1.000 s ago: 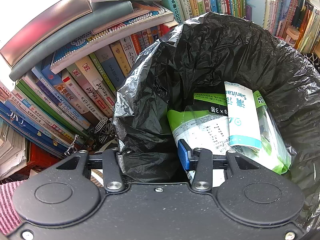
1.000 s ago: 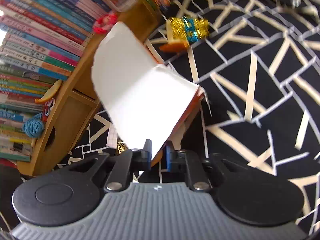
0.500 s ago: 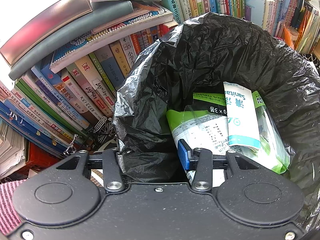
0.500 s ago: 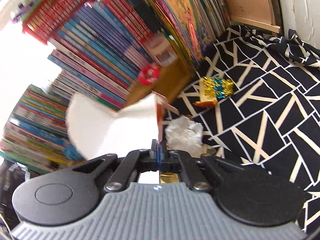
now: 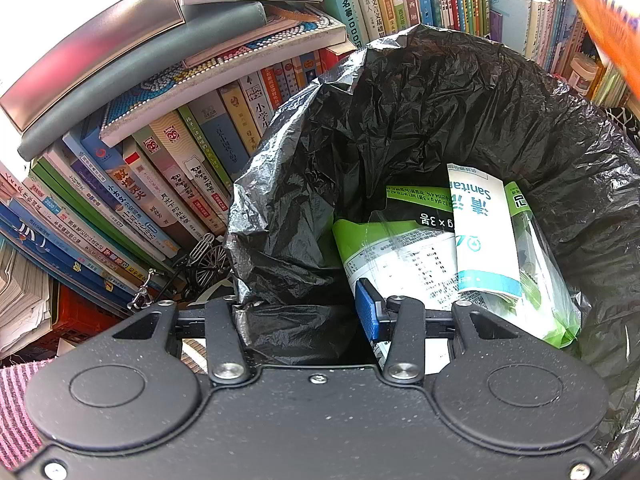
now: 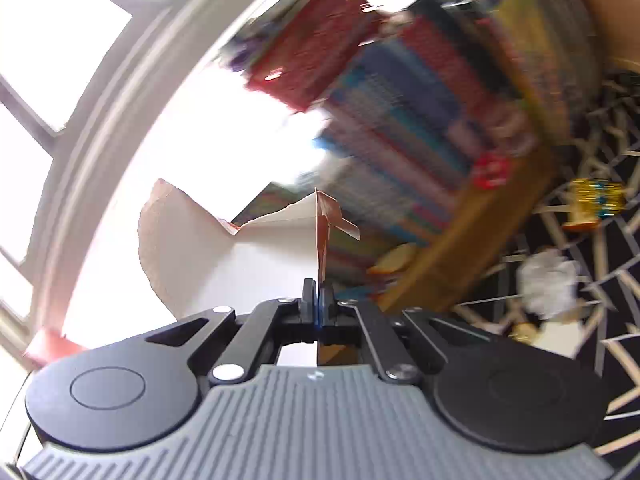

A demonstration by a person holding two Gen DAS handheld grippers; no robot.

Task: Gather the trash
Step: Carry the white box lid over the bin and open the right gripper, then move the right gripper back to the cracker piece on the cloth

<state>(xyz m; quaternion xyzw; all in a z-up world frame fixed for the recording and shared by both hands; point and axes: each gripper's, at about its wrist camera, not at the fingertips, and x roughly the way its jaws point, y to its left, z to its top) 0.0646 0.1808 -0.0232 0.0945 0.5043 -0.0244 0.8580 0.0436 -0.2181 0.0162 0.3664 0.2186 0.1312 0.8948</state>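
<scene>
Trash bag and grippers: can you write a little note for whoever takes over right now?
Left gripper: clamped on the crinkly black plastic trash bag's rim, holding it open.
Right gripper: shut on a torn white-and-orange paper carton piece, lifted in the air.
Done: green-and-white plastic wrappers are in the bag.
Left: drop the carton in, then fetch the crumpled white tissue and gold-blue foil wrapper from the black patterned cloth.

The left gripper (image 5: 302,300) has a speckled black body with two round raised discs, black link arms pinned by silver screws, and a blue pad on one of its fingers (image 5: 366,307). The right gripper (image 6: 318,300) is alike but carries a ribbed grey cover, with a thin blue line showing between its black fingers (image 6: 308,298).
</scene>
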